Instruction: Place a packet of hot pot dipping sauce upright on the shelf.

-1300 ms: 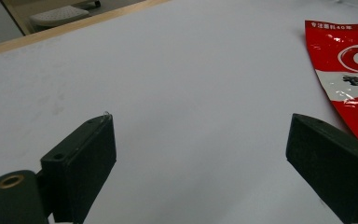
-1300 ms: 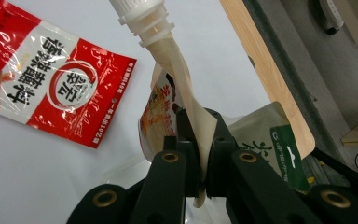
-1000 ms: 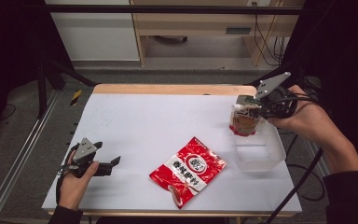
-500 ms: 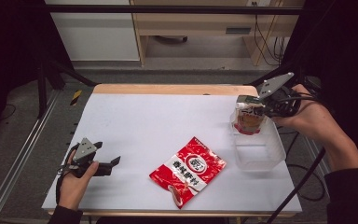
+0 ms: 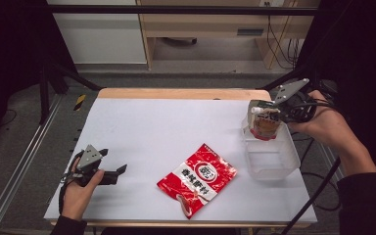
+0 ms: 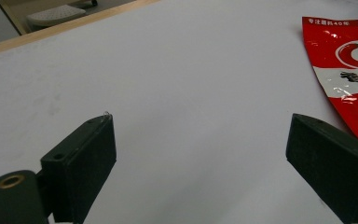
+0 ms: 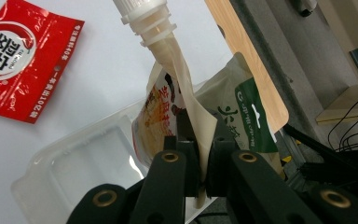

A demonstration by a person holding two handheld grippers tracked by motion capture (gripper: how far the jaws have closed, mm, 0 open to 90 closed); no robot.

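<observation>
desk [image 5: 166,127]: you've got a white top with a wooden strip along its far edge
red packet [image 5: 197,178]: lies flat near the desk's front edge, roughly mid-width, white label with a round logo, one corner torn or curled at the front
cabinet [image 5: 200,24]: wooden, on the floor beyond the desk
cables [image 5: 276,29]: hang at the cabinet's right end
yellow-black marker [image 5: 80,101]: on the floor, off the desk's far-left corner

I see the white table [image 5: 166,127] evenly lit from above, its surroundings falling to near black. Shadows are soft. Glare streaks the red packet [image 6: 354,60]. Close jaws blur slightly in my gripper views.
</observation>
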